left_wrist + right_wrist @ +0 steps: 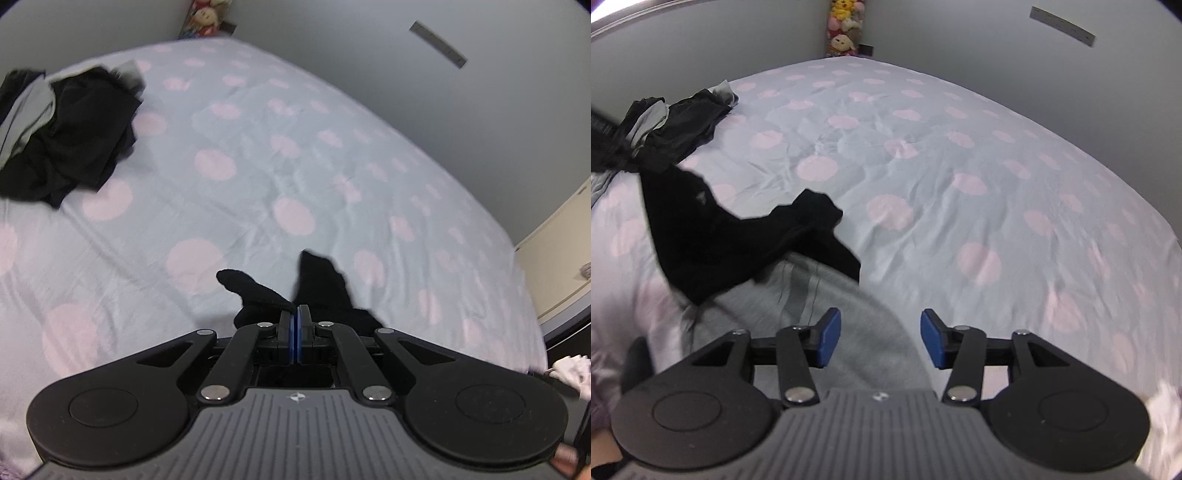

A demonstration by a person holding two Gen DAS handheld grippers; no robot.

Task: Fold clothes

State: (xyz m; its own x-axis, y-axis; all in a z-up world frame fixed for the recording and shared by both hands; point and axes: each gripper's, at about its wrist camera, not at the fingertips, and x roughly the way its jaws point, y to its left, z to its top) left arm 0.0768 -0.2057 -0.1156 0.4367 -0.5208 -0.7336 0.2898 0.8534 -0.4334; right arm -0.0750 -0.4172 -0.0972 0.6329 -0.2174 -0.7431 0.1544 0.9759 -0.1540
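Left claw point(295, 314) pinches black garment point(317, 280), pointing away.

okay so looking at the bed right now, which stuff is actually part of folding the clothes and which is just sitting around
Part of the job:
- black garment, pinched in the left gripper
- grey garment under the open right gripper
- pile of dark clothes at the far corner

Just lying about:
- stuffed toys
- spotted bedsheet
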